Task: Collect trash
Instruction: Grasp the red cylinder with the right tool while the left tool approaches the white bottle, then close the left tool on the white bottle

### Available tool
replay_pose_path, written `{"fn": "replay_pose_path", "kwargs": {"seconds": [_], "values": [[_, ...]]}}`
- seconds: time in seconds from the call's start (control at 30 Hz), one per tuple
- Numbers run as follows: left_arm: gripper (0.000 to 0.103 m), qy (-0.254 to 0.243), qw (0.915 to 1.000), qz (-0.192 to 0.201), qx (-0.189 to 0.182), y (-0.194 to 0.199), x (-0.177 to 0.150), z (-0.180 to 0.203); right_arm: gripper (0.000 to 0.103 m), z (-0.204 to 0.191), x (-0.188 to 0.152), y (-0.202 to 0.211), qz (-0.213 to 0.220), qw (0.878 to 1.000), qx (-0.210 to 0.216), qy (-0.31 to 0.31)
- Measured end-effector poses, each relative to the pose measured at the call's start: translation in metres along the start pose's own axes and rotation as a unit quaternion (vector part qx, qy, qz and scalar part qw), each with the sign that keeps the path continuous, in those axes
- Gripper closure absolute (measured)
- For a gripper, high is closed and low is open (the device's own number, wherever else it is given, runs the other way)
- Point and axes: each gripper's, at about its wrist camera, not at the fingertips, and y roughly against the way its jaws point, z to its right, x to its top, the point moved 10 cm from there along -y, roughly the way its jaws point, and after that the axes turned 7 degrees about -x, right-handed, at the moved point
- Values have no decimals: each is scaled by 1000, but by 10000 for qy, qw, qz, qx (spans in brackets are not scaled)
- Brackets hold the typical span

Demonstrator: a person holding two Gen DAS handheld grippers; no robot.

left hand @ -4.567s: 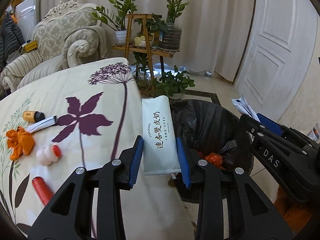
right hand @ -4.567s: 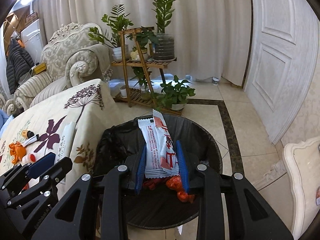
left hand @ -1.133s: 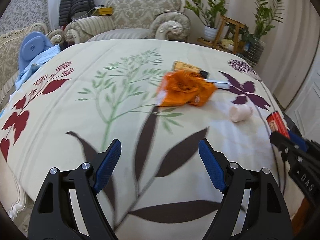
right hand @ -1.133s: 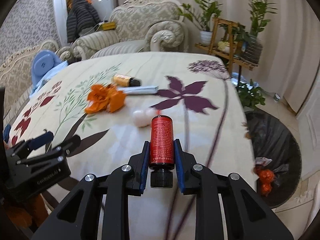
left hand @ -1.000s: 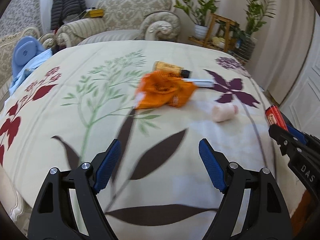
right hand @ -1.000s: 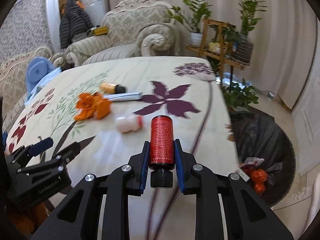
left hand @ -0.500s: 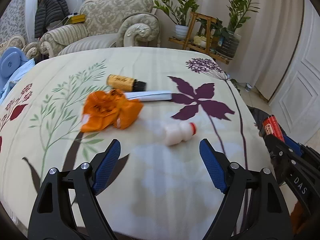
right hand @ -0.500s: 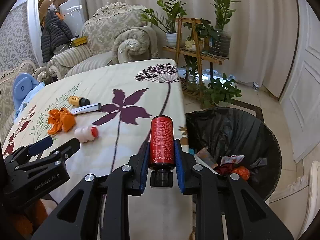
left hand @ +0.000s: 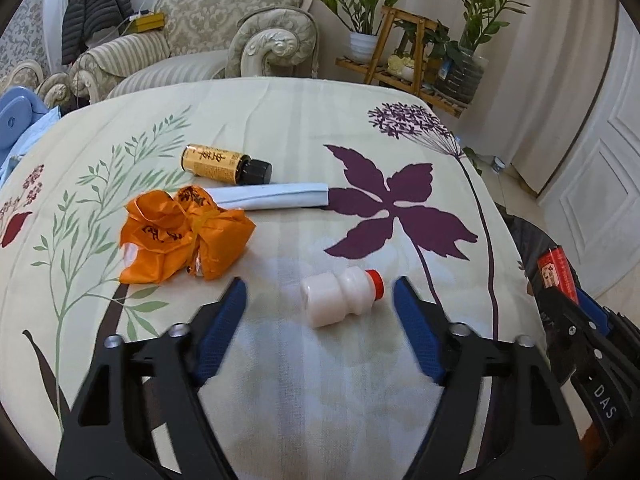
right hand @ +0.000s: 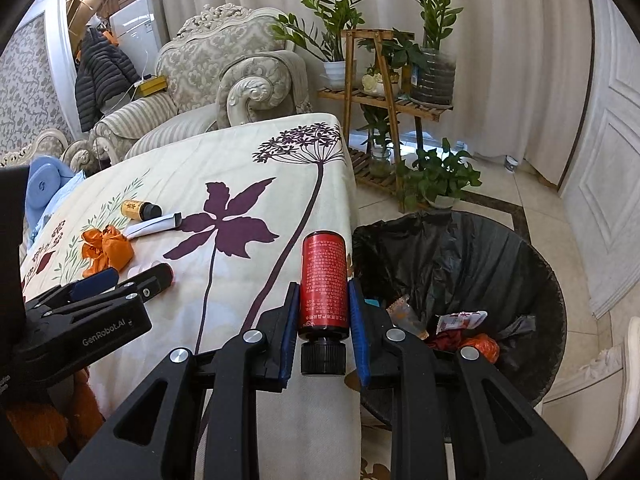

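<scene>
We are midway through clearing the bench [left hand: 280, 112]: two steps run side by side. The right gripper [right hand: 323, 312] pinches the red bottle [right hand: 324, 280] between its fingers, cap toward the camera, body pointing away. It hangs at the right edge of the bench, just left of the black-lined bin [right hand: 500, 248], which already holds a few wrappers. We judge the next move here to be a short carry to the right until the bottle is over the bin's mouth, then a release.

The left gripper [left hand: 320, 300] has its fingers spread wide and holds nothing. The small white bottle with a red cap [left hand: 342, 296] lies on its side between the two fingers, clear of both, its cap pointing right. Closing on it calls for a slight push forward, so the pads meet the waist and not the rounded ends, where it could roll away.

Farther out on the bench lie an orange crumpled bag [left hand: 184, 236] to the left, a white tube [left hand: 272, 196] and a yellow bottle with a black cap [left hand: 224, 162].
</scene>
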Motion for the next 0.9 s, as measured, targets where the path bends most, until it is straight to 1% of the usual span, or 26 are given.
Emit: {"fn": "replay_pose_path", "kwargs": {"seconds": [0.03,0.07,0.17,0.37,0.43,0.63,0.8,0.9], "values": [[45,-18,10000,-47,-23,-2,-2,0,78,0,0,-1,-4,10000,7,2],[47,-30,10000,-71,-38,-3,-3,1,78,0,0,-1,-6,10000,8,6],[60,-82,9999,-93,-72,-4,-5,4,78,-1,0,-2,-16,10000,20,3],[61,-105,9998,-38,-181,-1,-6,6,78,1,0,-2,-11,10000,16,-9],[61,-87,9995,4,-311,1,-6,7,78,1,0,-2,3,10000,7,-24],[61,-188,9994,85,-269,11,-9,10,78,9,-5,1,60,9999,-60,-96],[61,-341,9987,190,-318,21,-9,25,78,24,-4,8,133,9994,-211,-224],[61,-491,9976,266,-420,26,-7,43,78,38,-3,13,199,9986,-389,-297]]}}
